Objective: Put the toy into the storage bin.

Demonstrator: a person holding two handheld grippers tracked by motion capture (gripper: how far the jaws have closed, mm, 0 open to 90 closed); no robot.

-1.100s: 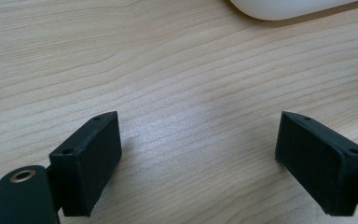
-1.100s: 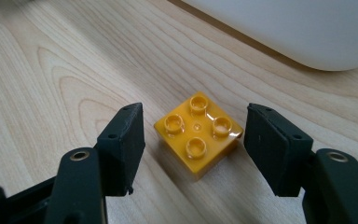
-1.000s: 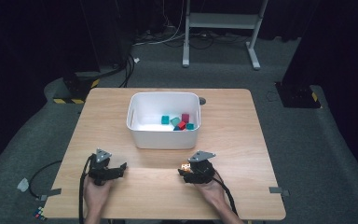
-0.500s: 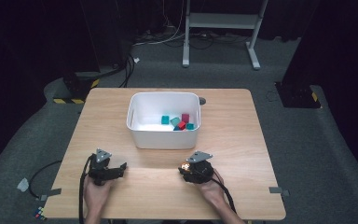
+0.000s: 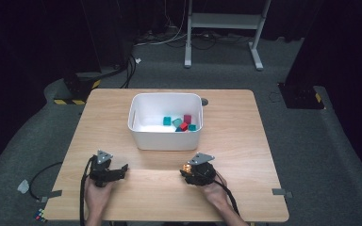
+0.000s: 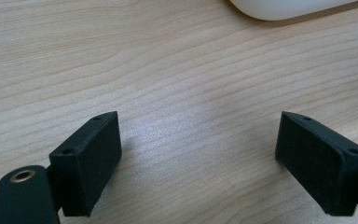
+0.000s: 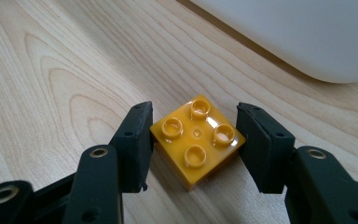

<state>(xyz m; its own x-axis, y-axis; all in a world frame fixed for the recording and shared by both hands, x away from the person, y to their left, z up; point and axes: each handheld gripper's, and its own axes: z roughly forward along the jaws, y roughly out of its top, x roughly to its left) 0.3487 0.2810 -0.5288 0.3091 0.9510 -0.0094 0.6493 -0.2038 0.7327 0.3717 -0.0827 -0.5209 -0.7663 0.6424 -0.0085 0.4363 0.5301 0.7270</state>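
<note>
- Yellow brick [image 7: 196, 141]: sits between the jaws of the right gripper [image 7: 193, 140], studs up, clamped on two sides, near the table's [image 5: 245, 127] front edge.
- Left gripper [image 6: 198, 154]: jaws spread wide over bare wood, holding nothing.
- White bin [image 5: 143, 136]: table centre, containing teal and red blocks [image 5: 179, 123].

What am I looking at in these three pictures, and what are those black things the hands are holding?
A person sits at a light wooden table, holding a hand-operated gripper in each hand. The high view looks down from above; the other two pictures come from cameras riding on each gripper. The left gripper is open over bare wood. The right gripper has its jaws against the sides of a yellow four-stud plastic brick resting on the table. Beyond them stands a white plastic tub containing small teal and red blocks.
</note>
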